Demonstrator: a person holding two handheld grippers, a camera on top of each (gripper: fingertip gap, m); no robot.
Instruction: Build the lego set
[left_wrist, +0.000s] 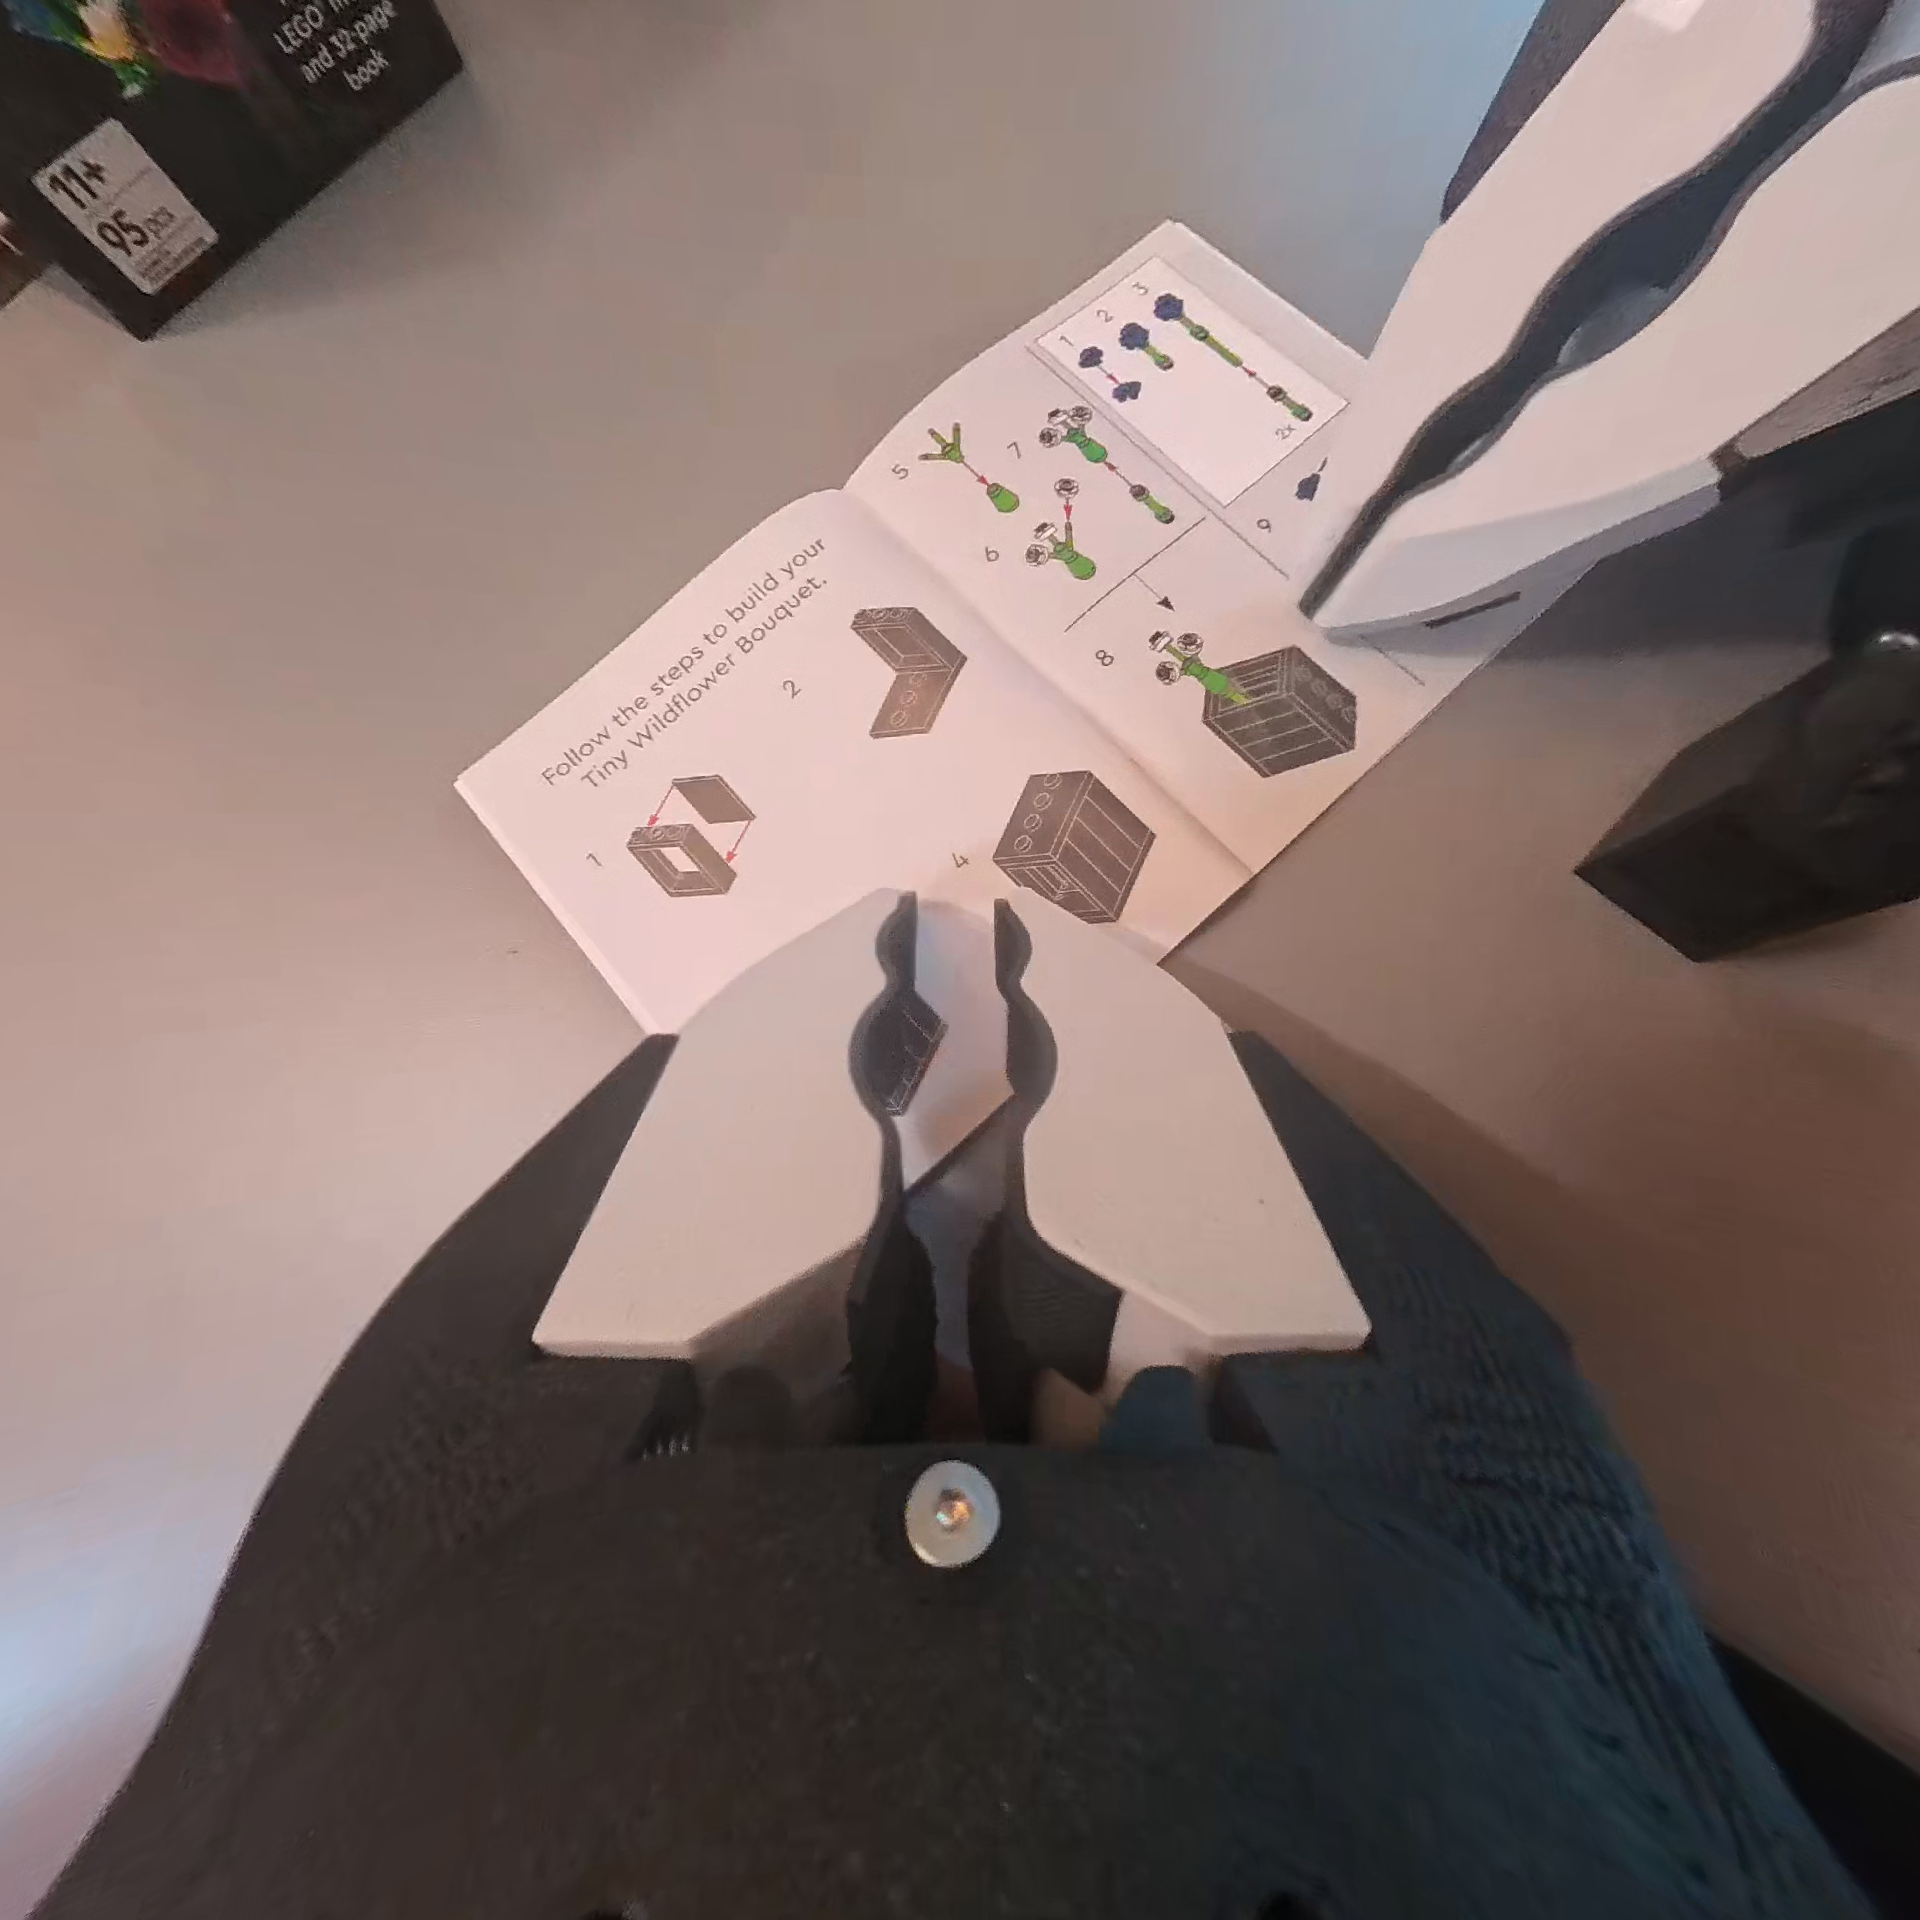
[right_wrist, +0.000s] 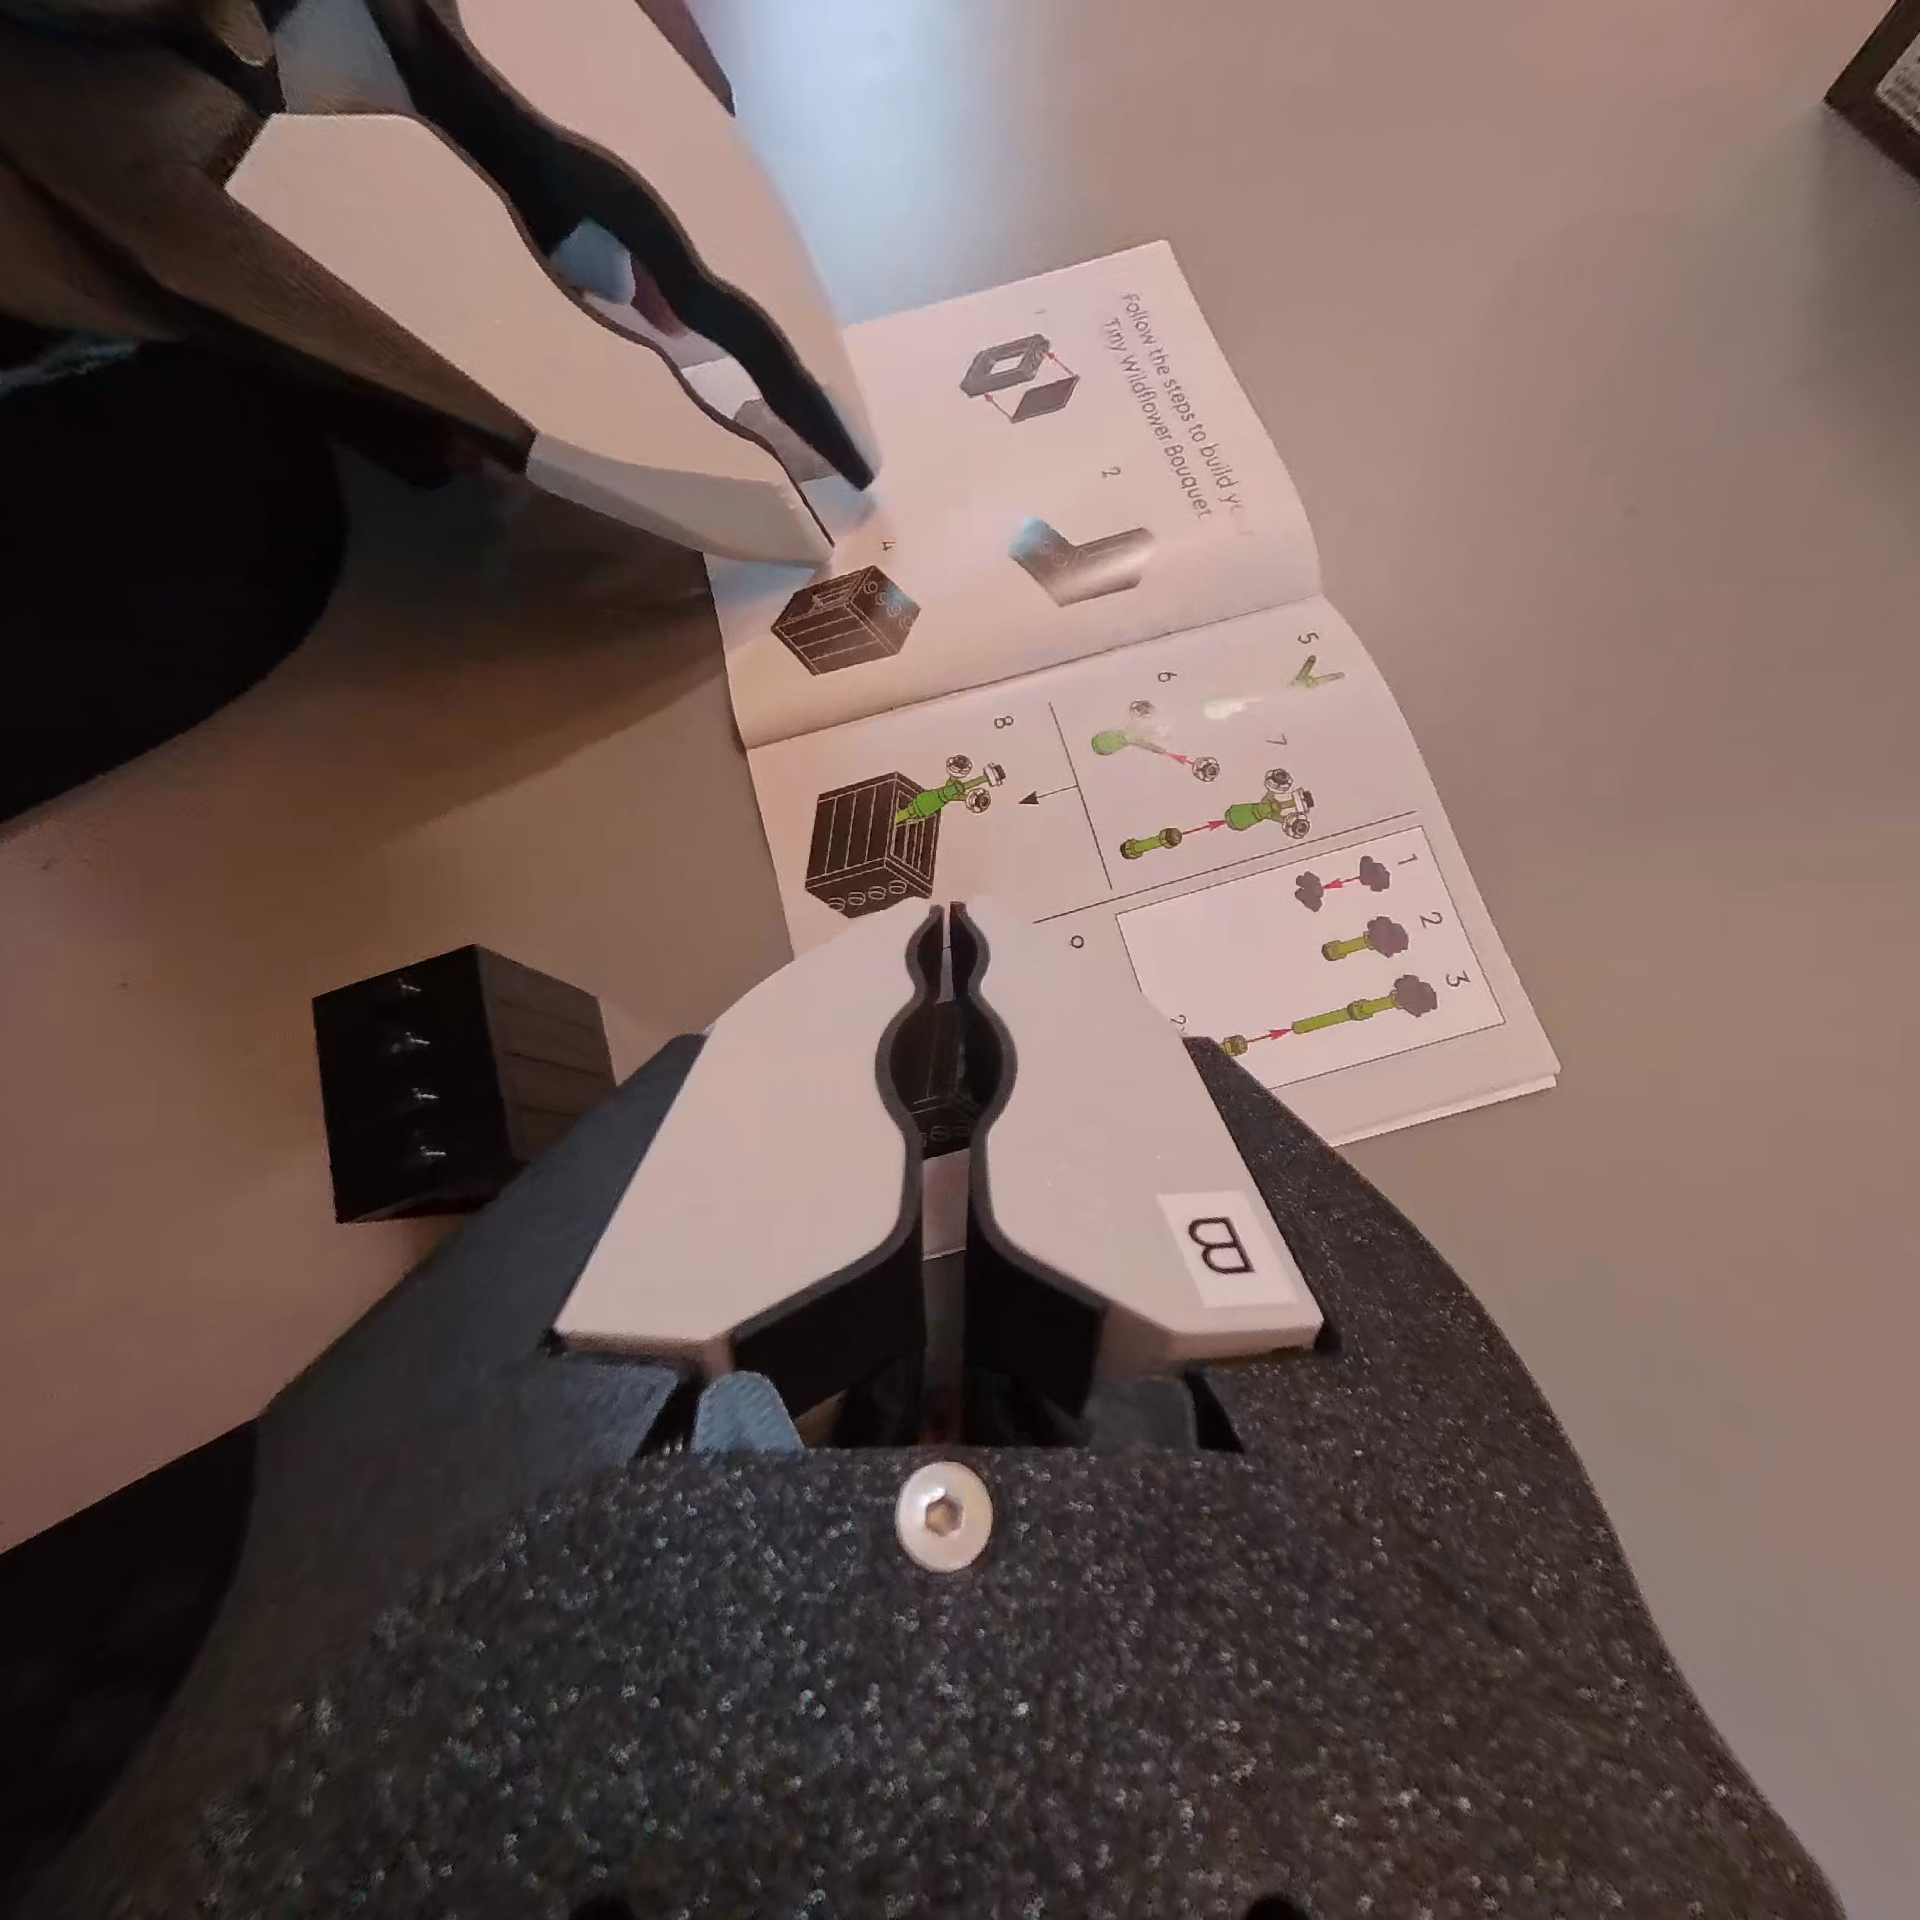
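An open instruction booklet (left_wrist: 831, 717) lies flat on the grey table, with build-step pictures on both pages; it also shows in the right wrist view (right_wrist: 1174, 582). My left gripper (left_wrist: 956, 906) has its tips over the booklet's near edge, jaws a narrow gap apart with nothing between them. In the right wrist view it (right_wrist: 844, 514) touches down on the left page. My right gripper (right_wrist: 951, 914) is shut, its tips on the right page's edge. It shows in the left wrist view (left_wrist: 1317, 613). A black built lego box (right_wrist: 457, 1081) stands left of the right gripper.
The dark lego set box (left_wrist: 208, 145) stands at the far left of the table, and its corner shows in the right wrist view (right_wrist: 1881, 104). The black built box (left_wrist: 1766, 831) sits to the right of the booklet. Bare grey table (left_wrist: 312, 727) surrounds the booklet.
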